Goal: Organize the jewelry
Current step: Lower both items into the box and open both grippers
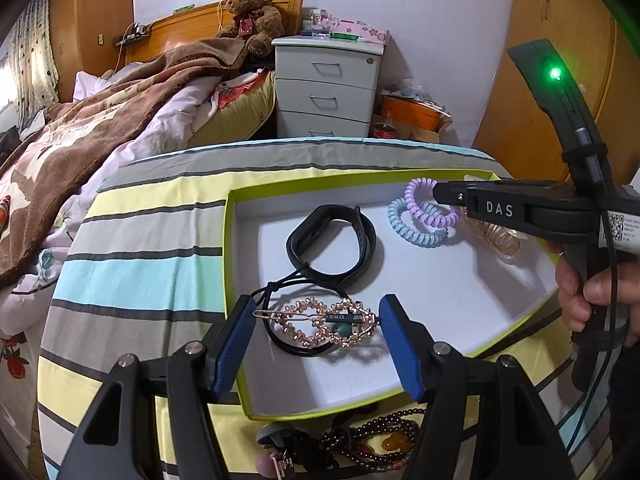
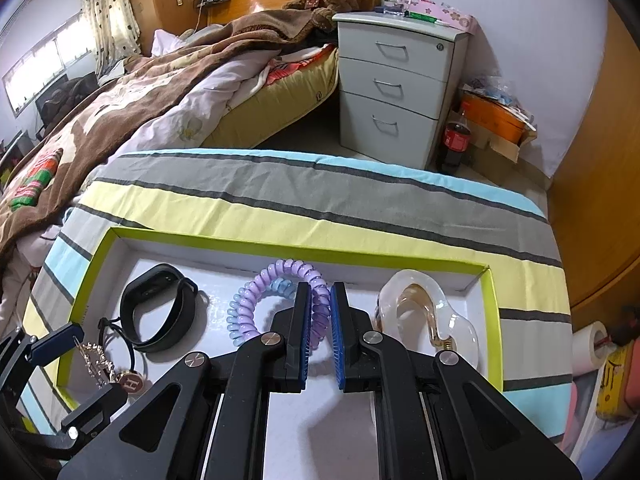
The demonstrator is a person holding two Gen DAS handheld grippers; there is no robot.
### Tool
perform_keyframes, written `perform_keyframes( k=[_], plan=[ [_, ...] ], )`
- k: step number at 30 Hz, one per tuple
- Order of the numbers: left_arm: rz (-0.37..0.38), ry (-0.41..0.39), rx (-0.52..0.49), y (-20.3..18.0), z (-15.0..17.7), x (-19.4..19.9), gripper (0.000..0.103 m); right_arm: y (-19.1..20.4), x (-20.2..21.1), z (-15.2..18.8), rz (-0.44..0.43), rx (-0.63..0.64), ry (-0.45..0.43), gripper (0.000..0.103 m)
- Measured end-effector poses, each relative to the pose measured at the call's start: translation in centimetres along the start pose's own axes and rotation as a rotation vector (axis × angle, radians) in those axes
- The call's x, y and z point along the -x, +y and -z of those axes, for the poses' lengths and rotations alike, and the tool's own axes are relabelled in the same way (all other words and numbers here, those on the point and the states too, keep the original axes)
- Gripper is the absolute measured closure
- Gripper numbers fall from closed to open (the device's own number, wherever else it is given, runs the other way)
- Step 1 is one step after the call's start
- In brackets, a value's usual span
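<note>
Left wrist view: the left gripper (image 1: 318, 322) stands open astride a rose-gold beaded hair clip (image 1: 320, 322) lying on black cords inside the lime-rimmed box (image 1: 230, 264). Right wrist view: the right gripper (image 2: 321, 316) is clamped on a lilac spiral hair tie (image 2: 294, 270), upright beside a clear bangle (image 2: 426, 312)

**Legible markings in the two wrist views**

"DAS" in white letters stands on the side of the right claw (image 1: 434, 193), seen from the left wrist view. A round gold charm (image 2: 129, 383) in the tray bears the letter "H". The white sticker (image 1: 624, 229) on the right claw's body carries a QR code (its small print is unreadable).
</note>
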State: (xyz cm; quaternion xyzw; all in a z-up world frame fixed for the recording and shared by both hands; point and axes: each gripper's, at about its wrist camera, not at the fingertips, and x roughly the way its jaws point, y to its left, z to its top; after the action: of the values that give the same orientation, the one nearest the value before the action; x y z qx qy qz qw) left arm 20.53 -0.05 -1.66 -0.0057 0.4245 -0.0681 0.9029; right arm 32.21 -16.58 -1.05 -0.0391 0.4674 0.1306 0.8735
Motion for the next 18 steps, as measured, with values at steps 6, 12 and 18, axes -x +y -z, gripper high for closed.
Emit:
perform_keyframes(
  k=[6,12,18],
  plan=[
    [0.006,0.003,-0.003,0.03,-0.06,-0.18,0.037,-0.14,-0.57,0.13,0.002,-0.003,0.015,0.093],
    [0.011,0.009,-0.005,-0.11,-0.12,-0.22,0.037,-0.07,-0.6,0.13,0.0,0.004,0.017,0.093],
    [0.015,0.017,-0.006,-0.28,-0.15,-0.2,0.037,-0.02,-0.53,0.18,-0.002,-0.003,0.021,0.093]
  ],
)
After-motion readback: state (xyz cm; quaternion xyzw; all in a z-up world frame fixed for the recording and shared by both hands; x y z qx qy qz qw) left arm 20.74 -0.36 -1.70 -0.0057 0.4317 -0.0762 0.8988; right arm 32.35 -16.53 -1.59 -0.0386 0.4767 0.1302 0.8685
